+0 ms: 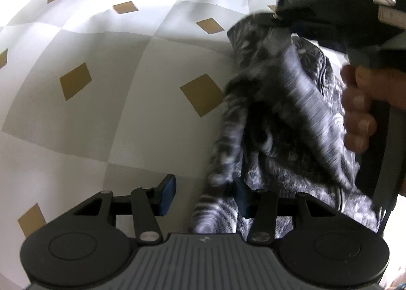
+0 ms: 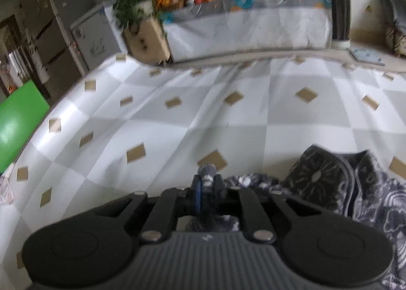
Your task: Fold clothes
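Note:
A dark grey and white patterned fleece garment (image 1: 291, 117) lies bunched on the checked tablecloth (image 1: 114, 74). My left gripper (image 1: 204, 196) is open low over the garment's near edge. Its left blue pad (image 1: 167, 195) is clear of the cloth, and its right finger is half buried in it. Held by a hand (image 1: 355, 107), my right gripper (image 1: 279, 15) lifts a fold of the garment at the upper right. In the right wrist view, the right gripper (image 2: 208, 183) is shut on a tuft of the garment, the rest of the garment (image 2: 355, 188) spreading to the right.
The grey and white tablecloth (image 2: 203, 112) with tan diamonds stretches ahead and to the left. Beyond its far edge stands a covered side table (image 2: 248, 26) with fruit and plants. A green board (image 2: 17, 120) lies off the left edge, by grey cabinets (image 2: 61, 29).

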{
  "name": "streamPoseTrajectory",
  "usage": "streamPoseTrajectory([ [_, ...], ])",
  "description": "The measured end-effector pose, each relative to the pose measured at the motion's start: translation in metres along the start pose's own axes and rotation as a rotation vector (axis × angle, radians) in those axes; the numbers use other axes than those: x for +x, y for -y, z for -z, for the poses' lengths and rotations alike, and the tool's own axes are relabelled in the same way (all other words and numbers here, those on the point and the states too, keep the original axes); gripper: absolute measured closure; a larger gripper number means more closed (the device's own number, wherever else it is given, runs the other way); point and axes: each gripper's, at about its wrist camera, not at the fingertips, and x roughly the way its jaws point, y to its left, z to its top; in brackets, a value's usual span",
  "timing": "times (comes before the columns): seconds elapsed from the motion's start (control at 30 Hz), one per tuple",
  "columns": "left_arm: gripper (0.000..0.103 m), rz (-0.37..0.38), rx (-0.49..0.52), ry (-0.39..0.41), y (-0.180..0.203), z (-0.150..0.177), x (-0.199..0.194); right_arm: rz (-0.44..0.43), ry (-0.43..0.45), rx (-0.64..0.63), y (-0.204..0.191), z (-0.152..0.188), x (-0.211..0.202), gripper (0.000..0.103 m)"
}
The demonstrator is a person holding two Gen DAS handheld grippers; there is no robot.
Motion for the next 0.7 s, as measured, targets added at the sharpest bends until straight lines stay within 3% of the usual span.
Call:
streamPoseTrajectory([
  [0.1,0.056,0.035,-0.057,-0.012,-0.008,-0.005,-0.002,-0.013,0.019,0.009,0.003,-0.001,-0.012,0.076],
  [0.2,0.056,0.058,-0.109,-0.034,-0.016,-0.009,-0.003,-0.066,-0.01,-0.091,-0.005,0.0,-0.024,0.073],
  [0.4,0.054,-0.02,-0.151,0.028,-0.031,-0.015,-0.02,-0.178,-0.099,-0.227,-0.023,0.018,-0.036,0.071],
  [0.7,0.052,-0.097,-0.266,0.064,-0.057,-0.019,-0.028,-0.173,-0.109,-0.384,-0.049,0.047,-0.035,0.071],
])
